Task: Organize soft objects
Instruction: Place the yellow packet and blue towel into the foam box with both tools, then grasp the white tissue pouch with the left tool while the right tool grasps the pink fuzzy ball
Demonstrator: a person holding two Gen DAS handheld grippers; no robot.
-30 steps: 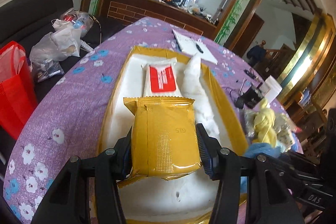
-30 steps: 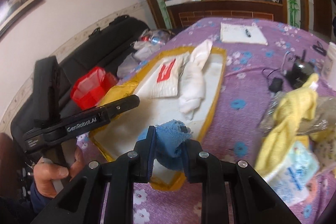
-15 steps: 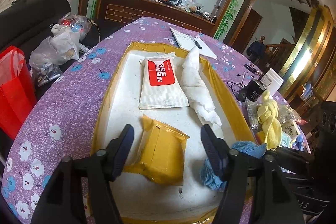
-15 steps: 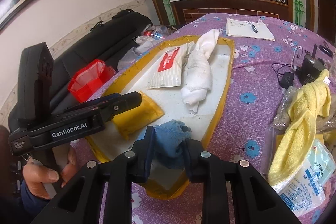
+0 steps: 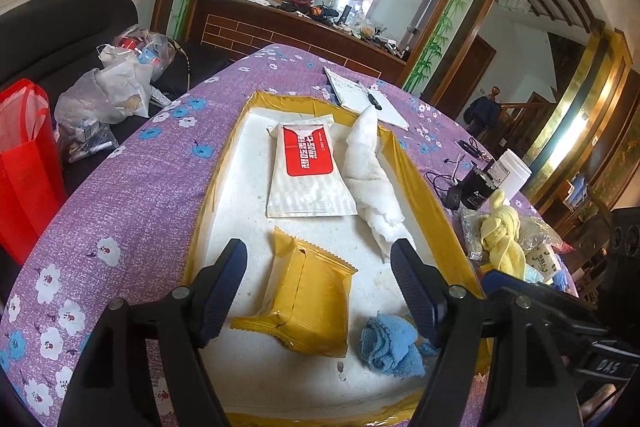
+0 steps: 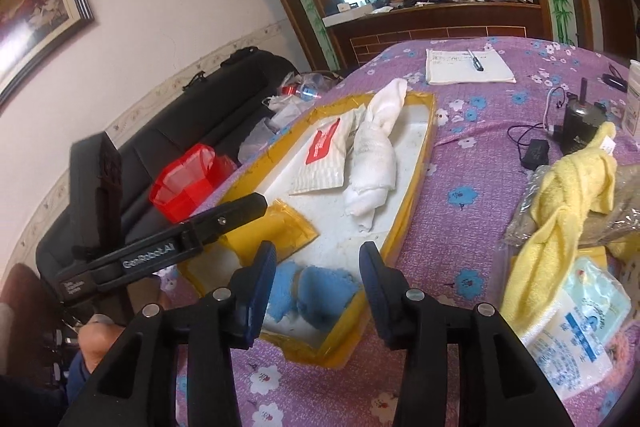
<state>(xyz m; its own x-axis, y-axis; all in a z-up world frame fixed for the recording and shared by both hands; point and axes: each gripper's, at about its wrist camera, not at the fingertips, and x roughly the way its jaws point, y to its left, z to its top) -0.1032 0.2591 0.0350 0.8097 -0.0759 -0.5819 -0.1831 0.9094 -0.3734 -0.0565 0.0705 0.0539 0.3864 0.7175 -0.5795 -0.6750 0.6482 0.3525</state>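
A yellow-rimmed white tray (image 5: 424, 187) (image 6: 414, 171) lies on the purple table. In it lie a yellow packet (image 5: 310, 301) (image 6: 276, 227), a blue cloth (image 5: 390, 345) (image 6: 316, 293), a white pack with a red label (image 5: 308, 171) (image 6: 324, 153) and a rolled white towel (image 5: 372, 175) (image 6: 376, 155). My left gripper (image 5: 320, 281) is open and empty above the yellow packet. My right gripper (image 6: 316, 273) is open and empty just above the blue cloth. A yellow towel (image 5: 502, 241) (image 6: 568, 199) lies outside the tray on the right.
A notepad with a pen (image 5: 366, 97) (image 6: 468, 67) lies beyond the tray. A black cup and cables (image 5: 474, 187) (image 6: 576, 123), a white jar (image 5: 510, 173) and wrapped packets (image 6: 576, 315) crowd the right side. A red bag (image 5: 24, 167) and plastic bags (image 5: 108, 87) sit on the left sofa.
Both grippers have opened. The left let the yellow packet down into the tray and drew back. The right released the blue cloth into the tray's near corner.
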